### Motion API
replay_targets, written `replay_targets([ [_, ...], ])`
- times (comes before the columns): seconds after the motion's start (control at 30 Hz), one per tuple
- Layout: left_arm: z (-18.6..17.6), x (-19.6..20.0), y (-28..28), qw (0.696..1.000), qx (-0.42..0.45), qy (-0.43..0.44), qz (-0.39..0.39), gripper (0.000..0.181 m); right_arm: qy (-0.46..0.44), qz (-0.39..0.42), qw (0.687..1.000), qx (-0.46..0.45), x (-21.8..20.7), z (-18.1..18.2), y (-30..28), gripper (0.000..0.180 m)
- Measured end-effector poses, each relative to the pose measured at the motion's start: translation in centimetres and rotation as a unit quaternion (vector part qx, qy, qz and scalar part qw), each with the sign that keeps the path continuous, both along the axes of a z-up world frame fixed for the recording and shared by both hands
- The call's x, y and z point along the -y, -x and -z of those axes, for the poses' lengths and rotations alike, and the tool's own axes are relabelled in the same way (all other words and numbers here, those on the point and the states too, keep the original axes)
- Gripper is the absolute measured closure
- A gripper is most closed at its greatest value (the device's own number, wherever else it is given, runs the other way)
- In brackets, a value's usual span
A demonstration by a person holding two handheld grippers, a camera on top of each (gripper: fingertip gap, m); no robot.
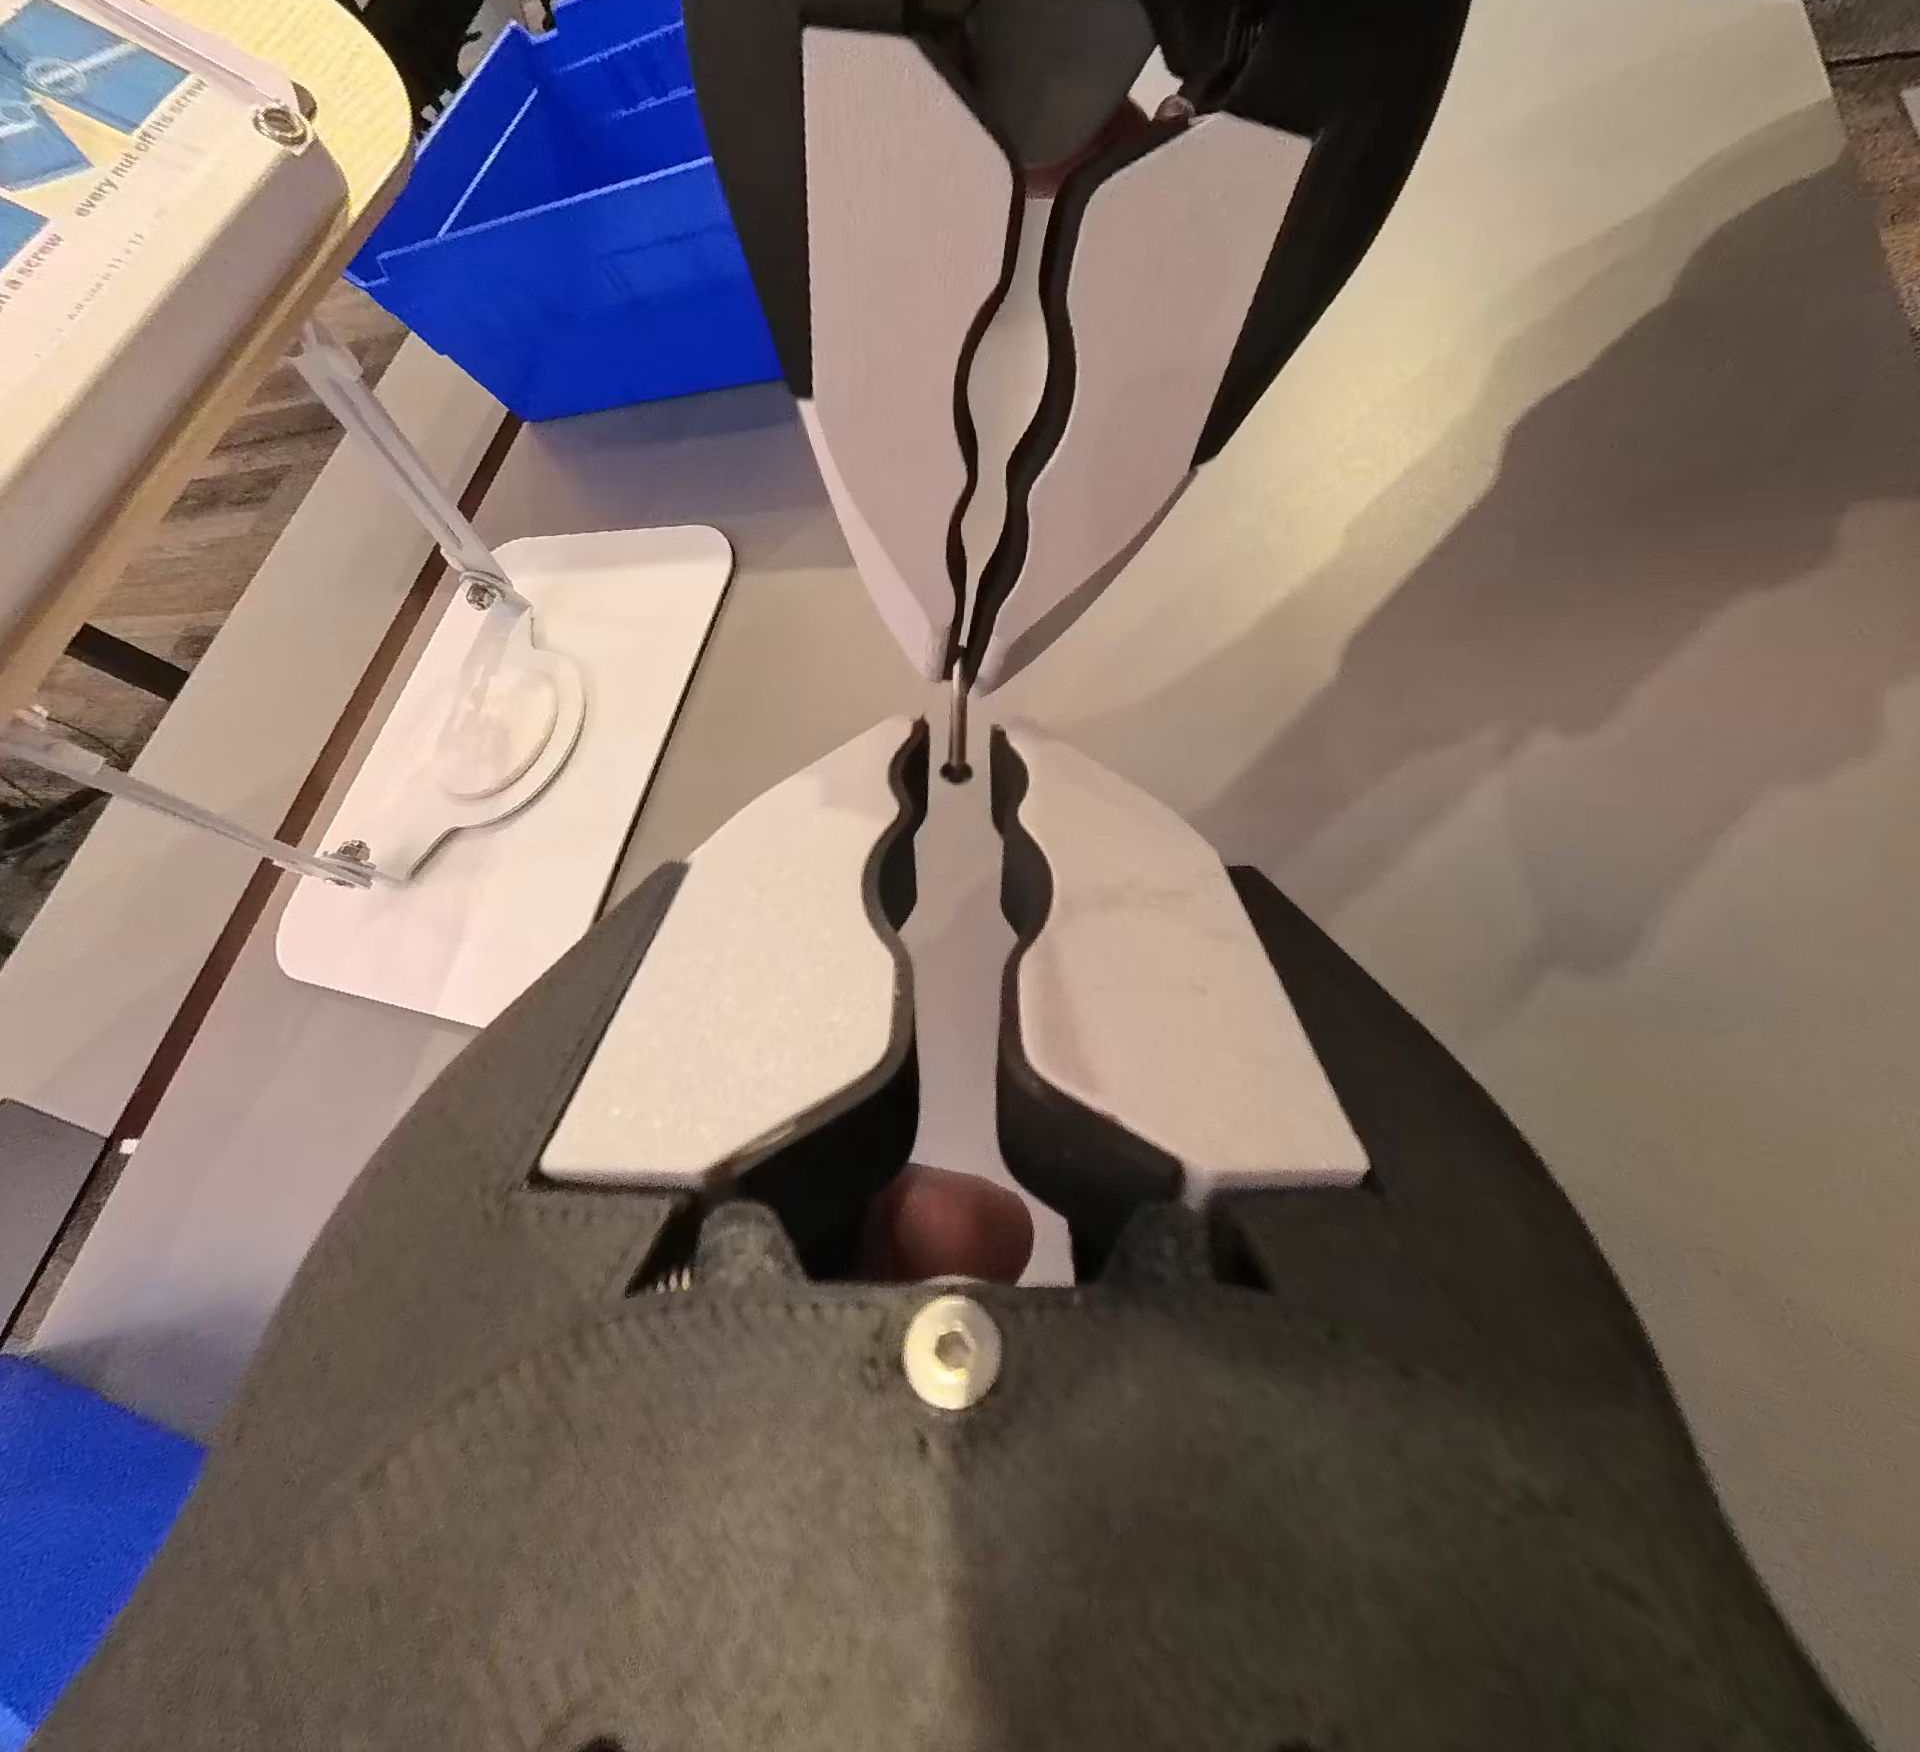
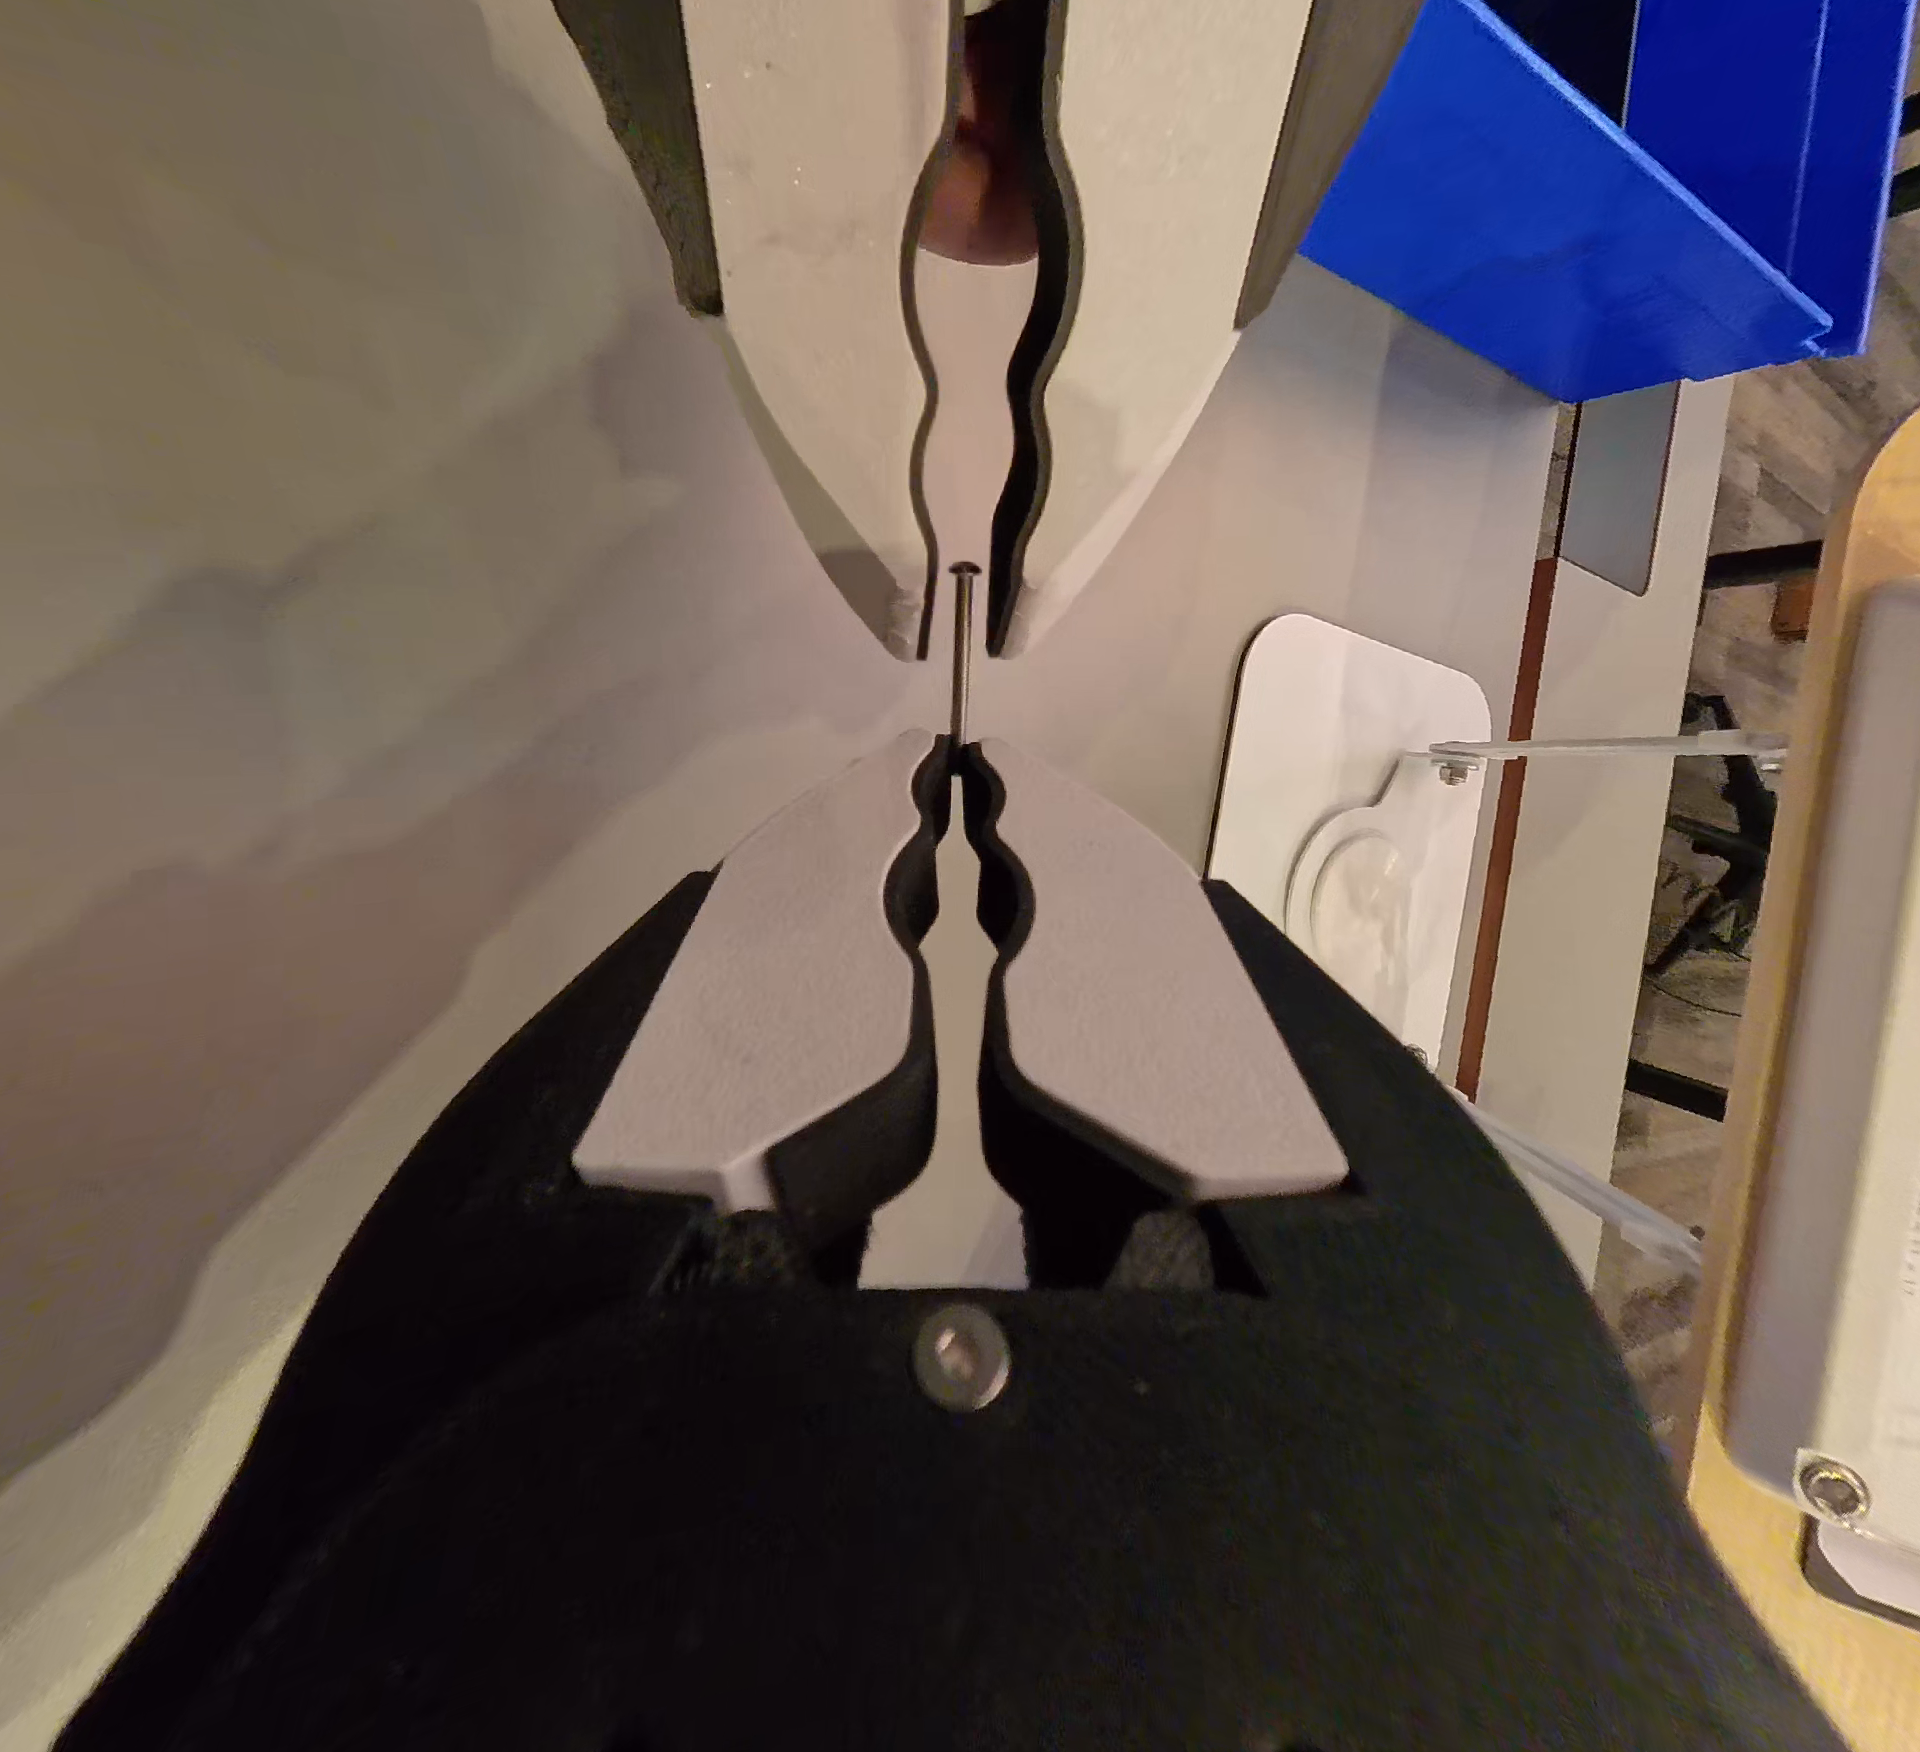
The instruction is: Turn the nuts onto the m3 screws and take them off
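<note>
**Screw held tip to tip between two grippers**

The right gripper (image 2: 957, 746) has its fingertips pinched together on the threaded end of the screw (image 2: 963, 653), which sticks straight out ahead of it. The left gripper (image 1: 957, 728) faces it nose to nose, fingers parted by a narrow gap. The screw's head end reaches into that gap, lying between the tips without clearly touching either; in the left wrist view the screw (image 1: 957, 715) shows as a short dark pin ending in a small round head. A small metal piece sits at the right gripper's tips where the screw enters them; whether it is a nut I cannot tell.

Both grippers hang above a pale table (image 1: 1455, 559), their shadows falling across it. Off to one side a white base plate (image 1: 623, 663) carries a clear acrylic stand (image 1: 457, 746), and a blue bin (image 1: 582, 248) sits beyond it. A tan board (image 2: 1787, 975) with a grey panel edges the right wrist view.
</note>
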State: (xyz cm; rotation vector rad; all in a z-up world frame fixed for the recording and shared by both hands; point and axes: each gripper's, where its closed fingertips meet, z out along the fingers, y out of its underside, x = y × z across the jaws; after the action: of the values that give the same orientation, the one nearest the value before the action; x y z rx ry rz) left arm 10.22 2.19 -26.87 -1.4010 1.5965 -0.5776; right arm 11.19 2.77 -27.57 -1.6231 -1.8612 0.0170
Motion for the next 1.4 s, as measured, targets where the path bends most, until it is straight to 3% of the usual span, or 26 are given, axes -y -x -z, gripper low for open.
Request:
replay_targets([
  [0.43,-0.2,0.0,0.0,1.0,0.008,-0.002,0.0,0.177,-0.002,-0.007,1.0,-0.025,0.1,-0.3,0.0,0.177],
  [0.53,-0.7,-0.5,0.7,1.0,0.022,0.008,-0.011,0.178,0.023,-0.001,0.997,-0.068,0.0,-0.9,-0.2,0.161],
  [0.8,-2.3,-1.7,4.7,0.988,0.109,0.081,-0.068,0.178,0.189,0.022,0.97,-0.151,-0.5,3.1,-0.8,0.162],
  [1.07,-3.3,-2.8,7.4,0.977,0.158,0.1,-0.103,0.178,0.212,0.036,0.975,-0.048,-1.3,8.5,-1.6,0.169],
  [1.4,-3.0,-3.1,7.8,0.975,0.163,0.111,-0.099,0.178,0.228,0.024,0.973,-0.027,-1.6,9.9,-1.2,0.169],
])
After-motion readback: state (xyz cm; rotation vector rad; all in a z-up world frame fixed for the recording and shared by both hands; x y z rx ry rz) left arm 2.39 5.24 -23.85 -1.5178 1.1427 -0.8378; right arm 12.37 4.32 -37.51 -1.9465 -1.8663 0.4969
